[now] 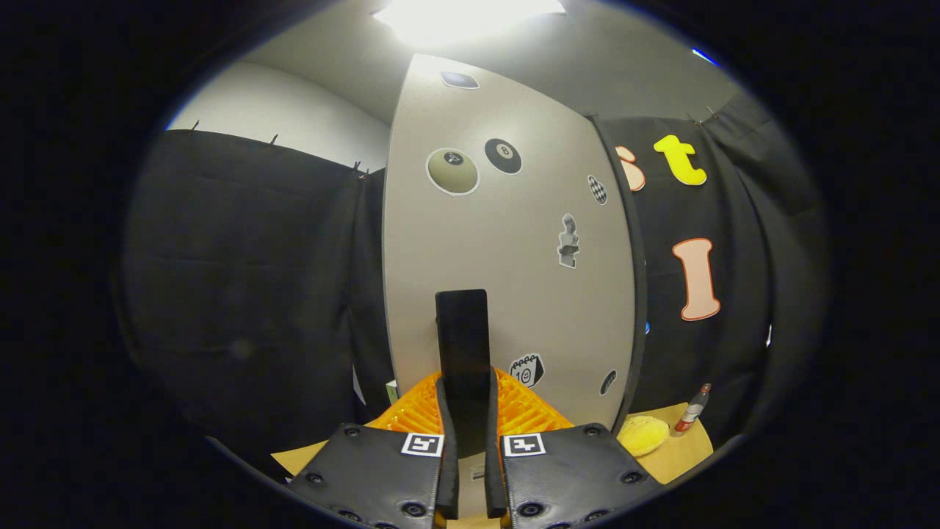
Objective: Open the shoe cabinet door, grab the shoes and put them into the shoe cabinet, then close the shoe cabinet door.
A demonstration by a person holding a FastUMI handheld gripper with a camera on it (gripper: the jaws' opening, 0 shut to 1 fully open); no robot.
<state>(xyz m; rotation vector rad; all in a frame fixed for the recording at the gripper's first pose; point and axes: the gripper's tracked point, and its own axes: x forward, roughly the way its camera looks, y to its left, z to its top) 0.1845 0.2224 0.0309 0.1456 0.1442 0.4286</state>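
Note:
The shoe cabinet door [507,242] is a tall pale grey panel with several stickers, standing right in front of me. A black upright handle [463,330] sticks out from its lower part. My gripper [464,382] is shut on that handle, with one ribbed finger [411,415] pressed on its left side and the other on its right. The handle's lower end is hidden between the fingers. A dark edge [633,294] runs down the door's right side.
Black cloth walls [250,294] stand to the left and right of the door. Low on the right, a tan tabletop [687,455] carries a yellow spongy lump [642,433] and a small bottle with a red cap [692,408]. A ceiling light glares above.

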